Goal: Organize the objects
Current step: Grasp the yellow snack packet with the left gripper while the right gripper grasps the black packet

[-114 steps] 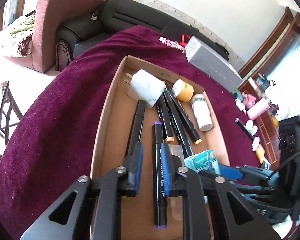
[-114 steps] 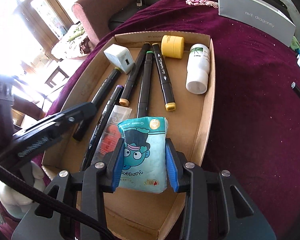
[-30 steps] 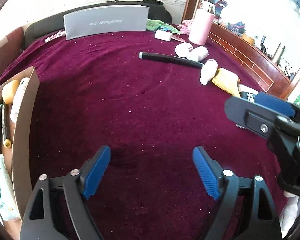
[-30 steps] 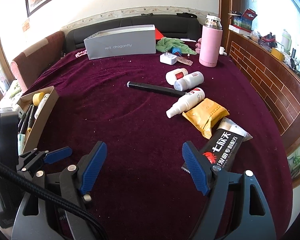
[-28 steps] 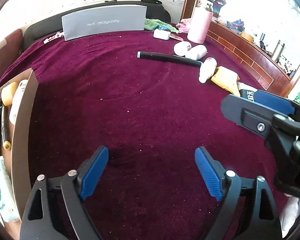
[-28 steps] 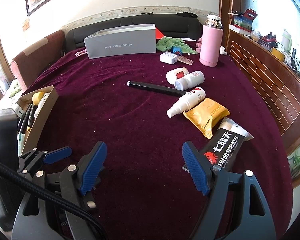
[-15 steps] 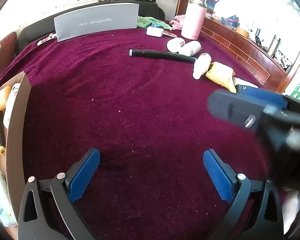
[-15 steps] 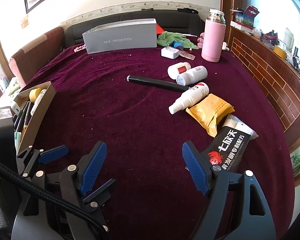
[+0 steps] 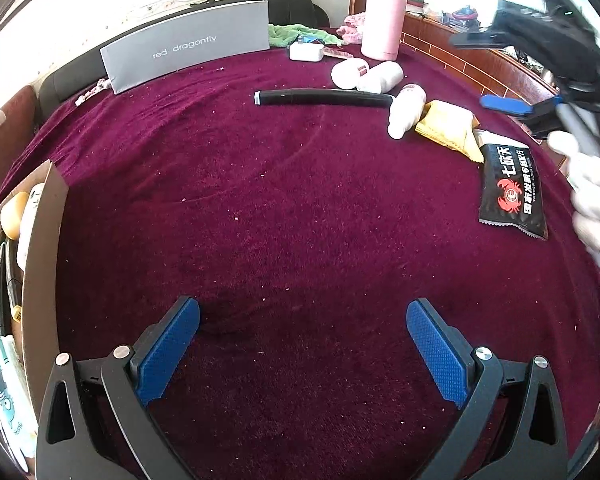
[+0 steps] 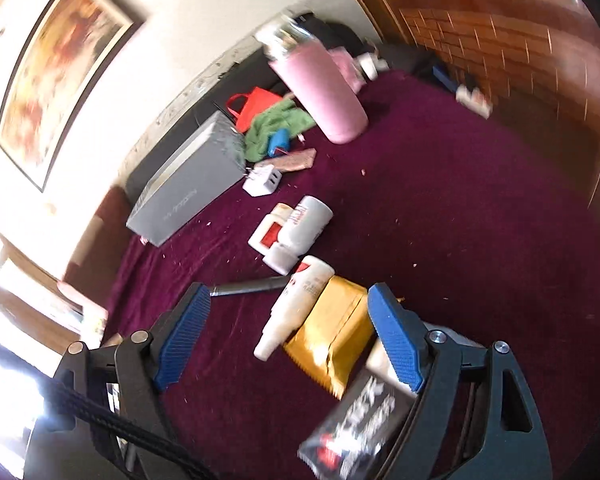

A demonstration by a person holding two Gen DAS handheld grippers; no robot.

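The left gripper hangs over bare maroon cloth with its blue pads spread wide and nothing between them. The right gripper is likewise spread wide and empty, poised above the loose clutter: a yellow packet lies between its pads, a white spray bottle touching the packet's left edge, and a black crab-print packet nearest the camera, partly under the right finger; this view is blurred, so whether the pads touch anything I cannot tell. A black marker lies farther back, its right end by the spray bottle, with two white bottles just beyond it. At the left edge stands the cardboard box, markers and a tissue pack inside. A grey box and pink flask stand at the far side.
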